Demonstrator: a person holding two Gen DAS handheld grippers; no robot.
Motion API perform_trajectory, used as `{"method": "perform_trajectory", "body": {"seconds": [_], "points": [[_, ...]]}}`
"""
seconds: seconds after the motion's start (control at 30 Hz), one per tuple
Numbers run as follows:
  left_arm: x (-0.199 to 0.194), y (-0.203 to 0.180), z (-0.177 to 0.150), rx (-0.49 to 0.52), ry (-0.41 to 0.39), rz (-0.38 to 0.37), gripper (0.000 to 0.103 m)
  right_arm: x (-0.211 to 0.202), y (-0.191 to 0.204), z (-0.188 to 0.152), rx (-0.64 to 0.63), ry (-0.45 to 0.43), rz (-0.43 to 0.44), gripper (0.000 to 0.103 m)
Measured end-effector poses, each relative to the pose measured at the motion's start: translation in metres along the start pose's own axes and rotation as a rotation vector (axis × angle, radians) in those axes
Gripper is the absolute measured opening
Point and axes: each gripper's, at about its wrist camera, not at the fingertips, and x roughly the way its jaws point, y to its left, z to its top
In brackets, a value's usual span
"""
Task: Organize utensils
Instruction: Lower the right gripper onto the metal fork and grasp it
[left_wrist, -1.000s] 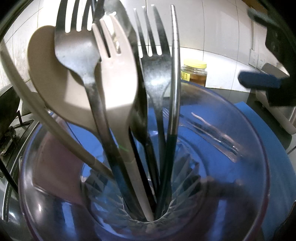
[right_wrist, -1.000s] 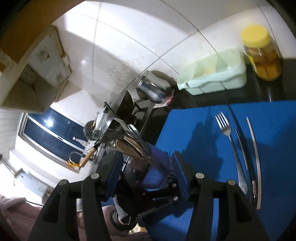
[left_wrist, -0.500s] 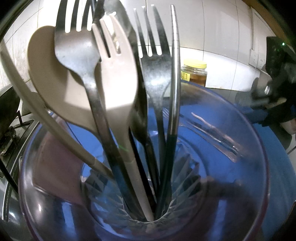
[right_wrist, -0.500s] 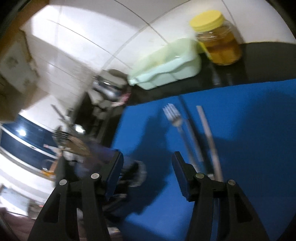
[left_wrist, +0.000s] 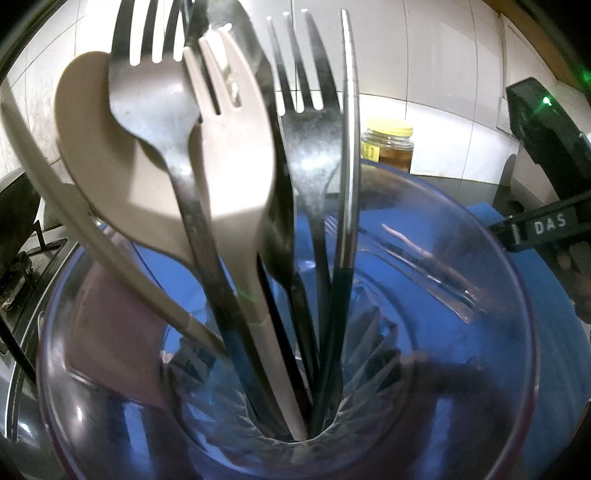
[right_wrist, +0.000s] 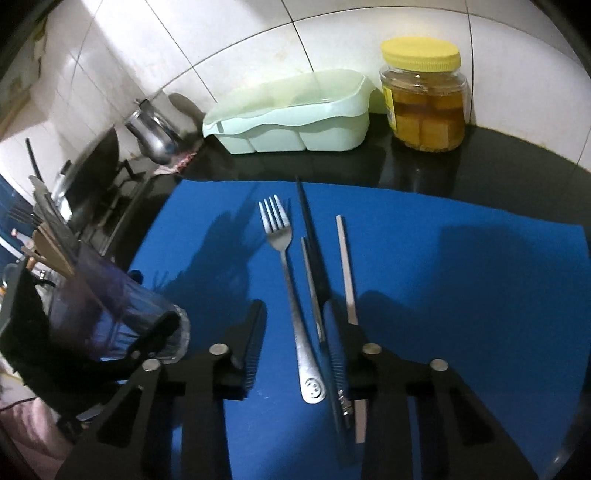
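My left gripper is shut on a clear purple cup (left_wrist: 461, 332), which fills the left wrist view. The cup holds several utensils: steel forks (left_wrist: 147, 110), a beige plastic fork (left_wrist: 236, 147) and a beige spoon (left_wrist: 96, 147). The cup also shows at the left of the right wrist view (right_wrist: 110, 317). My right gripper (right_wrist: 295, 321) is open and empty, low over a blue mat (right_wrist: 461, 277). A steel fork (right_wrist: 291, 295), dark chopsticks (right_wrist: 314, 258) and a pale stick (right_wrist: 347, 277) lie on the mat between and just ahead of its fingers.
A mint green divided tray (right_wrist: 295, 118) and a yellow-lidded jar (right_wrist: 424, 96) stand at the back against the tiled wall. A steel jug (right_wrist: 155, 136) and a stove (right_wrist: 99, 192) are at the left. The counter is black.
My right gripper has swung from facing the left gripper and cup to pointing down over the mat, above the fork and chopsticks. The left gripper and cup have not moved.
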Motion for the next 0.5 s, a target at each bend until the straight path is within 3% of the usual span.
{"method": "perform_trajectory", "body": {"seconds": [0.23,0.5], "points": [[0.0,0.0,0.0,0.0,0.0,0.0,0.079,0.02,0.024,0.012,-0.107,0.056,-0.002,0.024],[0.0,0.0,0.0,0.0,0.0,0.0,0.08,0.052,0.04,0.027,-0.204,0.143,-0.06,0.024]]}}
